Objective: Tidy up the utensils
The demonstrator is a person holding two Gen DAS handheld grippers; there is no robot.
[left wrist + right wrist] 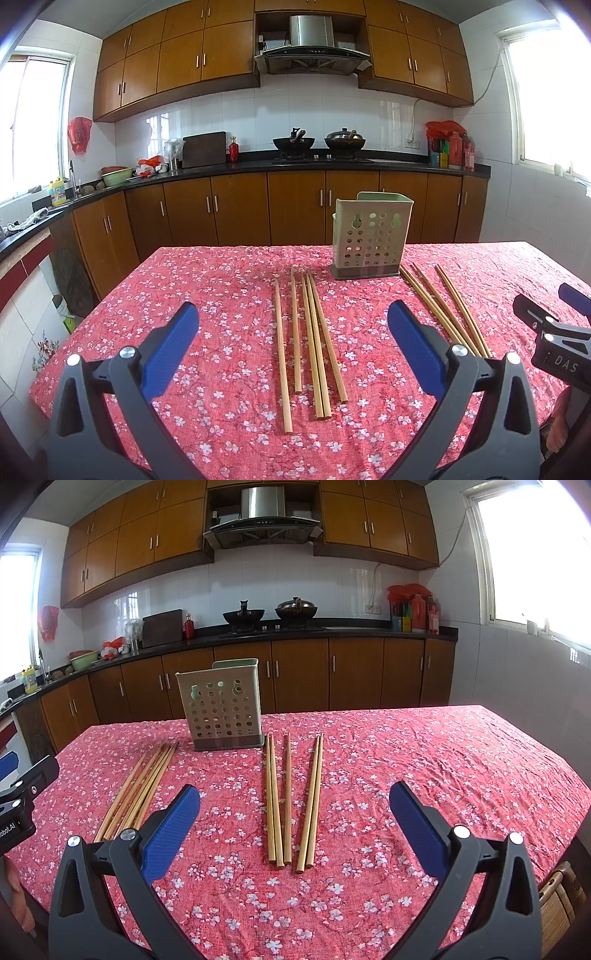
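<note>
A: Left gripper (293, 343) state?
B: Jaws spread wide, nothing between the blue pads (170, 347), held above the near part of the table (207, 280).
A: Right gripper (294, 823)?
B: Same, jaws apart, holding nothing, above the near edge.
A: Where are the utensils?
B: Two loose sets of chopsticks flat on the red floral tablecloth (424, 760). Left set of chopsticks (308, 339): five sticks, roughly parallel, pointing near to far, right in front of the left gripper. Right set of chopsticks (290, 797): five sticks, in front of the right gripper.
A: Holder?
B: Green perforated utensil holder (371, 236) stands upright at the far middle of the table, between the far ends of the two sets. Can't tell if anything is in it.
A: Grippers touching any sticks?
B: No, both clear of them.
A: Background?
B: Kitchen counter (332, 166) with two woks (319, 142), far behind the table.
</note>
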